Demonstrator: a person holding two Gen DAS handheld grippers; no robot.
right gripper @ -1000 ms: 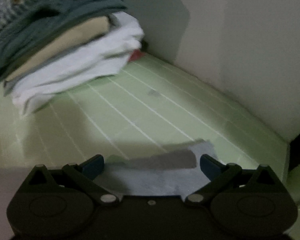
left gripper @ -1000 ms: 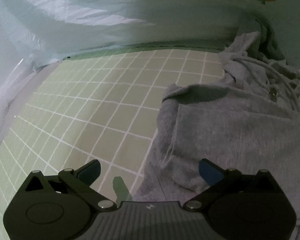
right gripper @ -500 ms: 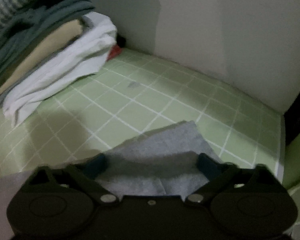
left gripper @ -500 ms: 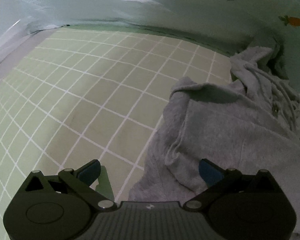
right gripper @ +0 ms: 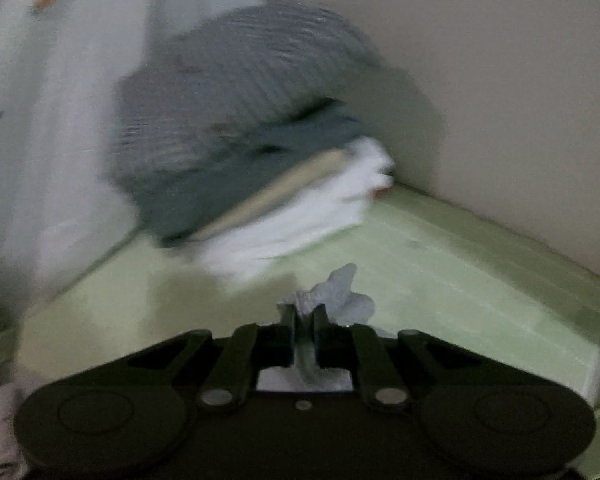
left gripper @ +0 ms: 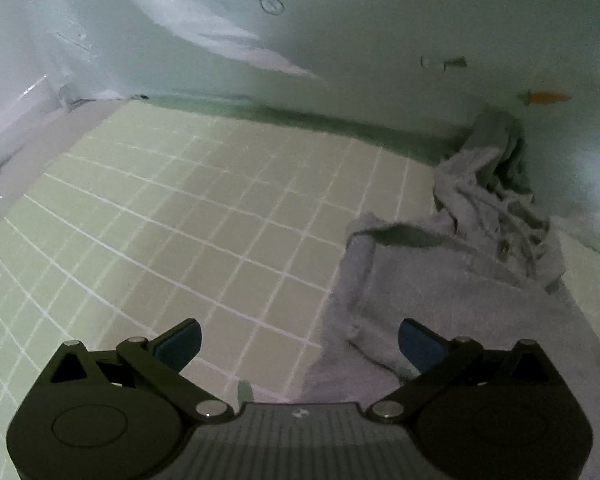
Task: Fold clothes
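green grid mat [left gripper: 188,216] w/ white lines covers the flat surface, takes up most of the left wrist view; same mat shows pale green in the right wrist view [right gripper: 460,264]. pale sheet w/ carrot print [left gripper: 340,40] rises along the far edge of the mat. plain beige wall [right gripper: 480,80] stands behind the mat in the right wrist view.

grey sweatshirt [left gripper: 452,292] lies crumpled on the right part of the mat, its bunched end w/ a pale drawstring pushed up against the printed sheet, the nearer part spread flatter and reaching under the left gripper's right finger.

stack of folded clothes [right gripper: 260,160] sits in the far corner by the wall, blurred: striped grey piece on top, then teal, beige, white at the bottom.

left gripper [left gripper: 300,344]: jaws spread wide, nothing between them, blue pads [left gripper: 180,342] showing; left finger over bare mat, right finger over the sweatshirt.

right gripper [right gripper: 303,312]: jaws pinched nearly together on a fold of grey cloth [right gripper: 336,292], a small tuft sticking out past the tips, just in front of the stack's white bottom layer. can't tell from this view if the tuft is part of the same sweatshirt.
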